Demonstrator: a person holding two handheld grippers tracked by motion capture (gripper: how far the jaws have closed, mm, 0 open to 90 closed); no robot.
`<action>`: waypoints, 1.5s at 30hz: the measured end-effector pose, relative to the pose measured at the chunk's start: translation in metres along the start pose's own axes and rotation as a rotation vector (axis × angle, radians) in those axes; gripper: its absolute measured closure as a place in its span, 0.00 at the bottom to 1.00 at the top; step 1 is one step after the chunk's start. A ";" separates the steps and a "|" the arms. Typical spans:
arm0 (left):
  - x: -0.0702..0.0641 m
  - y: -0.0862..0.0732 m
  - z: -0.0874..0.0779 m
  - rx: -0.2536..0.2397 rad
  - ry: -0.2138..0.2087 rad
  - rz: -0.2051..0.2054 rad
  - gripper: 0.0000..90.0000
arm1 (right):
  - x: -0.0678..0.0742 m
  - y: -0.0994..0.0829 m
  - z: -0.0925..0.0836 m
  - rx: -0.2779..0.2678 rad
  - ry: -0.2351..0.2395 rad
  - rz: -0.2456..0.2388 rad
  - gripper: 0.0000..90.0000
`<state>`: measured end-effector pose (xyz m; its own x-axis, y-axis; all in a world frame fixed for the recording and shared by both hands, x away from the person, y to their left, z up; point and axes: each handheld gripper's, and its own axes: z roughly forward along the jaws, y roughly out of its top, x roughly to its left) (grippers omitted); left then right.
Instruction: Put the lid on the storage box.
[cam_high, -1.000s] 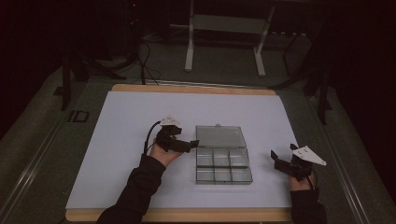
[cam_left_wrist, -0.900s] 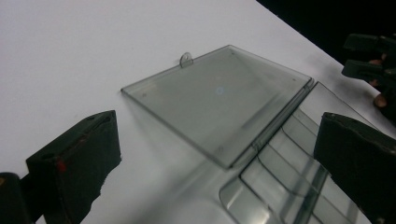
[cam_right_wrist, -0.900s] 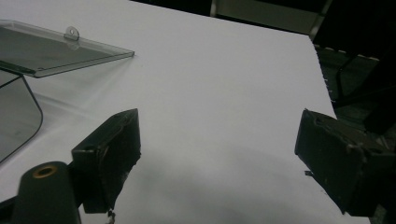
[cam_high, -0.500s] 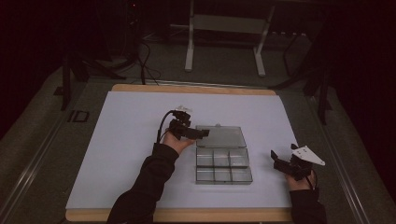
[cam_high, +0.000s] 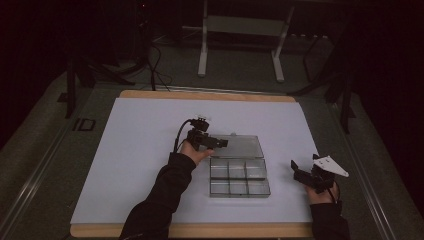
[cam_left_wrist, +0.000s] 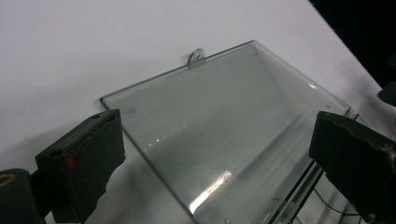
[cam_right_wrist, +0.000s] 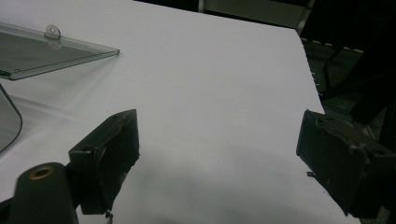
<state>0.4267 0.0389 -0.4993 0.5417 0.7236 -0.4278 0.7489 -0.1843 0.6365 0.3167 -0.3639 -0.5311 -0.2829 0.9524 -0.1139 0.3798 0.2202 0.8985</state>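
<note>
Near the middle of the white table (cam_high: 125, 165) lies a clear plastic compartment box (cam_high: 239, 179), six cells in two rows, nothing visible in them. Its flat transparent lid (cam_high: 242, 147) lies open on the far side, a small hang tab at its far edge. The right gripper (cam_high: 298, 171) rests near right, jaws wide, holding nothing. The left gripper (cam_high: 220, 143) hovers over the lid's left edge, jaws wide.

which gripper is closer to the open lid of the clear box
The left gripper: it hangs right over the lid, jaws open. The right gripper sits off to the compartment box's right side.
</note>
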 end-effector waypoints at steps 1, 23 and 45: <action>0.000 -0.002 0.001 0.003 -0.024 -0.006 0.05 | 0.000 0.000 0.000 0.001 0.001 -0.001 0.14; 0.019 -0.027 0.013 0.048 -0.137 -0.105 0.28 | 0.002 0.000 0.001 0.009 -0.025 -0.011 0.15; 0.019 -0.025 -0.007 -0.048 -0.217 -0.040 0.73 | 0.013 0.005 0.005 0.058 -0.014 -0.072 0.17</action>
<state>0.4156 0.0615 -0.5188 0.5855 0.5688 -0.5776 0.7548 -0.1226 0.6444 0.3194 -0.3494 -0.5301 -0.2992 0.9364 -0.1834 0.4093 0.2996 0.8618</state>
